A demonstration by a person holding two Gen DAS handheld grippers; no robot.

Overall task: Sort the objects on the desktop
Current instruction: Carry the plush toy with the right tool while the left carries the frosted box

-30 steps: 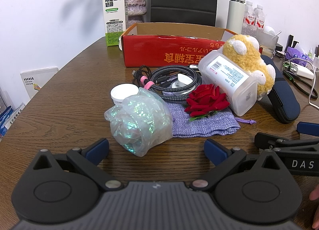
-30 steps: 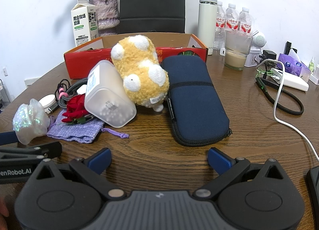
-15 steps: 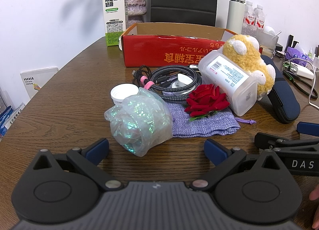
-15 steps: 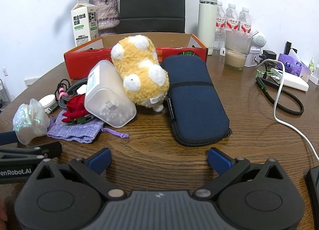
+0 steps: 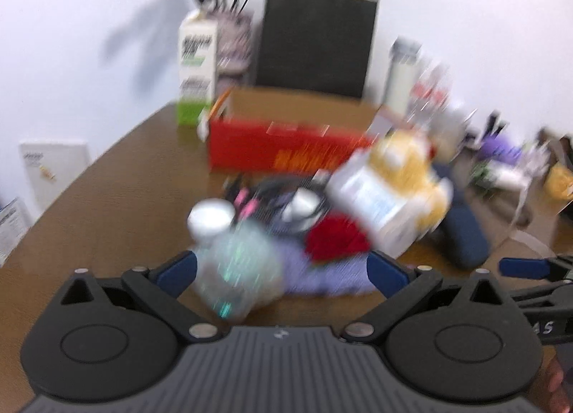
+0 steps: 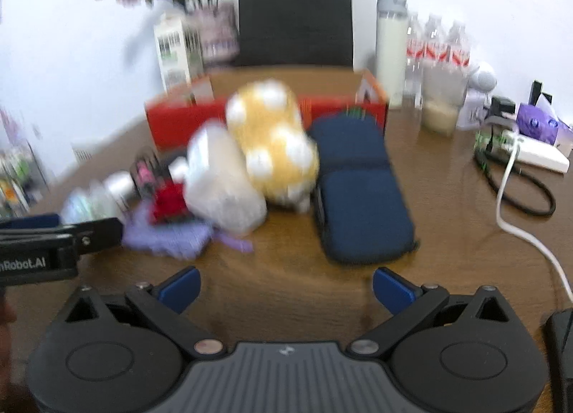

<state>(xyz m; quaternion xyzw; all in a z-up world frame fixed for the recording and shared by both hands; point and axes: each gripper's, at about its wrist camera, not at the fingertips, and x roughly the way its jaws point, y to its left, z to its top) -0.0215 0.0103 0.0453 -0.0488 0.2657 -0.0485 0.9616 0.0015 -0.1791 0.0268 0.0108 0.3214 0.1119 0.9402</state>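
Observation:
Both views are motion-blurred. My left gripper [image 5: 283, 271] is open; a glittery clear bag [image 5: 238, 264] lies between its fingers, nearer the left one. Behind the bag lie a purple pouch [image 5: 322, 278], a red rose [image 5: 336, 241], a white jar [image 5: 211, 217], coiled cables [image 5: 283, 194], a white plastic container [image 5: 376, 210] and a yellow plush [image 5: 408, 166]. My right gripper [image 6: 284, 287] is open and empty above bare wood, in front of a navy case [image 6: 358, 191], the plush [image 6: 272, 140] and the container [image 6: 222, 180]. An open red box [image 5: 286, 148] stands behind.
A milk carton [image 5: 197, 69], flower vase [image 5: 232, 40] and black bag [image 5: 315, 44] stand at the back. A thermos [image 6: 390, 51], water bottles [image 6: 444, 47], a cup [image 6: 440, 105], a white cable [image 6: 515, 212] and a black loop [image 6: 519, 194] are at the right.
Both grippers have lifted and pushed forward fast, blurring the views. The glittery bag now sits between my left fingers. Both stay open.

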